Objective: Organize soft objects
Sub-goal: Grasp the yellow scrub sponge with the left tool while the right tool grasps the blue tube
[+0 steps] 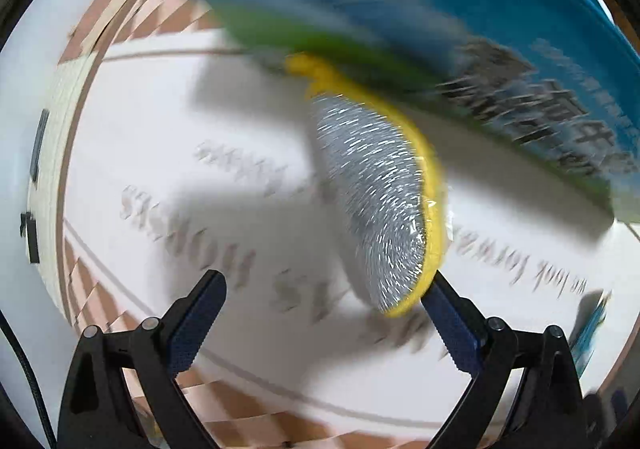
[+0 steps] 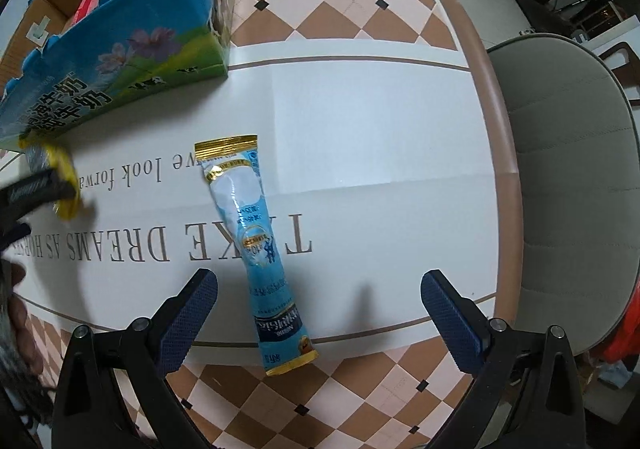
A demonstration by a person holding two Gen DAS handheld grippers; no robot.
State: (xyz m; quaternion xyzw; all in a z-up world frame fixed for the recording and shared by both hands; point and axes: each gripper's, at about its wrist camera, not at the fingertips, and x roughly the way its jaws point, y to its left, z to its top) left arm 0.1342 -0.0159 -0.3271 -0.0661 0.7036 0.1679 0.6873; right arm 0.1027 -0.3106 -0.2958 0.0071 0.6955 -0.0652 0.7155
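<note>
Blue-green carton (image 2: 116,49) sits on the table (image 2: 360,121) w/ yellow-silver sponge (image 1: 376,201) just beside its base, touching left gripper (image 1: 326,295)'s spread fingers, blue sachet (image 2: 256,233) nearby under right gripper (image 2: 318,287), also released.

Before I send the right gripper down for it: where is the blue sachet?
In the right wrist view the blue sachet lies flat on the table, ahead of the open right gripper, nearer its left finger, with the blue carton beyond it to the left.
</note>
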